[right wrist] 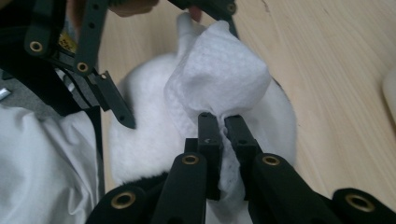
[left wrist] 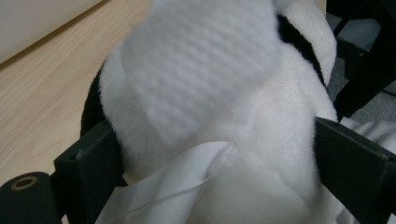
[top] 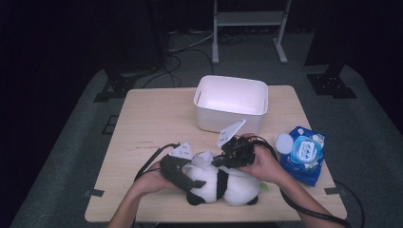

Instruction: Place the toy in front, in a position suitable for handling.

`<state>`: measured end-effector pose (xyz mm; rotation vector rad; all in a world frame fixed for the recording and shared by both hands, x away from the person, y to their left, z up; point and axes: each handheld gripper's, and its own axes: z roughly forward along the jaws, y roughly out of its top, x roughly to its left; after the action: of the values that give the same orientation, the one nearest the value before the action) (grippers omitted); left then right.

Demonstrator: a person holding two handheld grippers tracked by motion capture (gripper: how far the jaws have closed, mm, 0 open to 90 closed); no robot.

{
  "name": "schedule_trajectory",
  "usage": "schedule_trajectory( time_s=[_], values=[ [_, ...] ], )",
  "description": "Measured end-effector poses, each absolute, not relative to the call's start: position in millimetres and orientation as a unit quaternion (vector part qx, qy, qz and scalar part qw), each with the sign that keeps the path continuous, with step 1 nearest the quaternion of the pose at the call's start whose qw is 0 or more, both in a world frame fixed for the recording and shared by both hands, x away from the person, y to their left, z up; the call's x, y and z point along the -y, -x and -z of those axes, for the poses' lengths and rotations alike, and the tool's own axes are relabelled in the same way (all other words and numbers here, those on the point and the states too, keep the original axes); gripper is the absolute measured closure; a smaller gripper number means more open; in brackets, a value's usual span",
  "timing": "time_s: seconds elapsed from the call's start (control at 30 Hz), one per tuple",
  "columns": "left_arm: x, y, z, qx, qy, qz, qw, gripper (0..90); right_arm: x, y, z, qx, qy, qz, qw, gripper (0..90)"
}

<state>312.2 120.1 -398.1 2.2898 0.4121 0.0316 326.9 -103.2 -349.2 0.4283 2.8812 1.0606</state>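
A black-and-white panda plush (top: 233, 186) lies near the table's front edge. My left gripper (top: 179, 175) clasps it from the left; in the left gripper view its jaws press both sides of the panda's white body (left wrist: 275, 116), the left gripper (left wrist: 219, 163) shut on it. My right gripper (top: 229, 158) is shut on a white wet wipe (top: 205, 160), which rests against the top of the panda. In the right gripper view the right gripper (right wrist: 223, 123) pinches the bunched wipe (right wrist: 219, 70) over the panda's fur (right wrist: 140, 140). The wipe (left wrist: 196, 60) hides much of the plush.
A white plastic bin (top: 223, 121) stands at the table's back centre, just beyond my right gripper. A blue pack of wet wipes (top: 304, 154) lies at the right edge. The left half of the table (top: 142, 118) is bare wood. Cables trail from both grippers.
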Motion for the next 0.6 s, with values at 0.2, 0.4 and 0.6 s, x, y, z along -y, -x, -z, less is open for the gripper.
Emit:
schedule_trajectory(
  time_s=[0.2,0.4,0.6],
  values=[
    [-118,-309,397,-0.147,-0.907,-0.026,0.393,9.0,119,-333,353,-0.929,-0.166,-0.329,0.024,86.0],
    [-116,-309,395,-0.154,-0.907,-0.018,0.393,3.8,135,-334,364,-0.923,-0.183,-0.338,0.001,86.0],
    [-112,-318,393,-0.182,-0.899,0.015,0.398,0.0,134,-332,366,-0.922,-0.178,-0.345,-0.002,86.1]
  ],
)
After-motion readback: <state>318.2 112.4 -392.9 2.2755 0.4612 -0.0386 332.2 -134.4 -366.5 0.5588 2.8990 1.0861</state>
